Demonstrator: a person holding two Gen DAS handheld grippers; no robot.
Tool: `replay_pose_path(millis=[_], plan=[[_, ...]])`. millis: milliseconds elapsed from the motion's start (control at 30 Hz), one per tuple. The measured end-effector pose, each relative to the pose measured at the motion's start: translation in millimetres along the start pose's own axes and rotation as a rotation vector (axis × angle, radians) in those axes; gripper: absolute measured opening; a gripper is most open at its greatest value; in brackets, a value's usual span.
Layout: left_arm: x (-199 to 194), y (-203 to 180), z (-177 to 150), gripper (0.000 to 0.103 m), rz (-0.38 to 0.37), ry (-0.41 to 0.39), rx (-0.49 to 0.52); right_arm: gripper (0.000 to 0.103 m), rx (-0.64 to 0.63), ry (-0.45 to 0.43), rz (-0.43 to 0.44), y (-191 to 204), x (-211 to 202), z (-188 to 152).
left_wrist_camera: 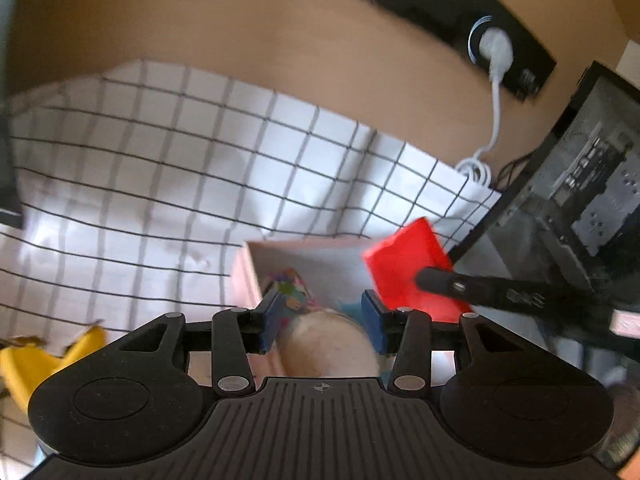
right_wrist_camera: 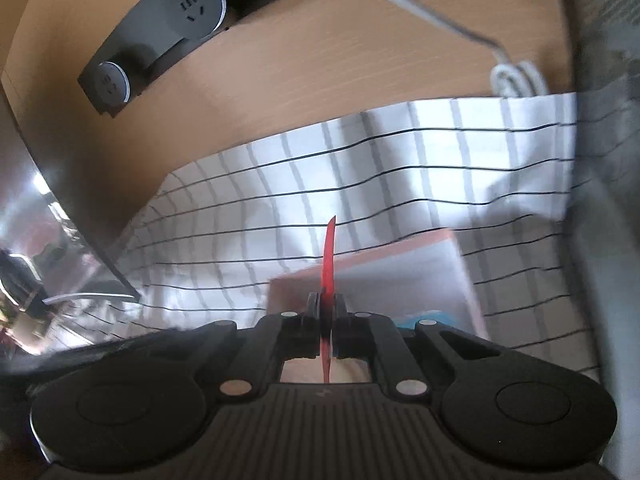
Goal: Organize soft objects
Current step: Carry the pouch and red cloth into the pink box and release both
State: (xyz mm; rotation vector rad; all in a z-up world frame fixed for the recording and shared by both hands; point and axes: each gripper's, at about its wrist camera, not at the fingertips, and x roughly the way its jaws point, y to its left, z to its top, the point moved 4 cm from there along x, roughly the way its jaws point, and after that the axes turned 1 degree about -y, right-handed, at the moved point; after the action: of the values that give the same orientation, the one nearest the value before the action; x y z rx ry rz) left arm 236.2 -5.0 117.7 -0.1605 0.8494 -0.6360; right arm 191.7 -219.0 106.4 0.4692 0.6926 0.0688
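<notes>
I count two grippers and one pink box. My left gripper (left_wrist_camera: 324,316) hangs over the pink box (left_wrist_camera: 256,264) with its two blue-padded fingers (left_wrist_camera: 270,318) spread apart and nothing pinched between them; just under them sits a rounded, pale beige soft thing (left_wrist_camera: 330,344) inside the box, beside one small multicoloured patterned item (left_wrist_camera: 290,290) and a scrap of something turquoise I cannot identify. My right gripper (right_wrist_camera: 328,312) is clamped flat on one thin red sheet-like piece (right_wrist_camera: 329,256), which I see edge-on from the right wrist and as a flat red rectangle (left_wrist_camera: 408,268) from the left wrist, held up over the box's right side. The box (right_wrist_camera: 460,276) is rectangular, with smooth straight walls and a white inside. It rests on one white cloth with a black grid (left_wrist_camera: 180,168), slightly creased, spread over the tan wood-grain tabletop (left_wrist_camera: 240,28). One yellow object (left_wrist_camera: 24,364) lies at the cloth's left edge, blurred. At the back runs one black socket strip (right_wrist_camera: 160,28) showing two round outlets in the right view, and one white plug (left_wrist_camera: 496,48) with a coiled white cable (left_wrist_camera: 478,164).
</notes>
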Motion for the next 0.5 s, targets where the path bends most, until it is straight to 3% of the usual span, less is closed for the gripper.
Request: replay_pose_path(millis=[100,200,300,400,467,500], plan=[[-25,8,-9,0.048,0.002,-0.018,0.000,0.010,0.017,-0.001,0.078,2,14,6],[-47,21,-22,0.048,0.029,-0.033,-0.008,0.040,0.082,0.045,0.002,-18,29,8],[-73,42,-42,0.048,0.101,-0.066,-0.022,0.041,0.118,0.050,-0.069,-34,22,2],[-95,70,-65,0.048,0.182,-0.095,-0.072,0.042,0.069,0.049,-0.105,-32,3,-10],[-110,92,-79,0.048,0.233,-0.122,-0.131,0.049,-0.001,0.040,-0.136,-20,-9,-20],[-117,103,-85,0.048,0.253,-0.137,-0.166,0.057,-0.036,0.031,-0.147,-12,-16,-26]])
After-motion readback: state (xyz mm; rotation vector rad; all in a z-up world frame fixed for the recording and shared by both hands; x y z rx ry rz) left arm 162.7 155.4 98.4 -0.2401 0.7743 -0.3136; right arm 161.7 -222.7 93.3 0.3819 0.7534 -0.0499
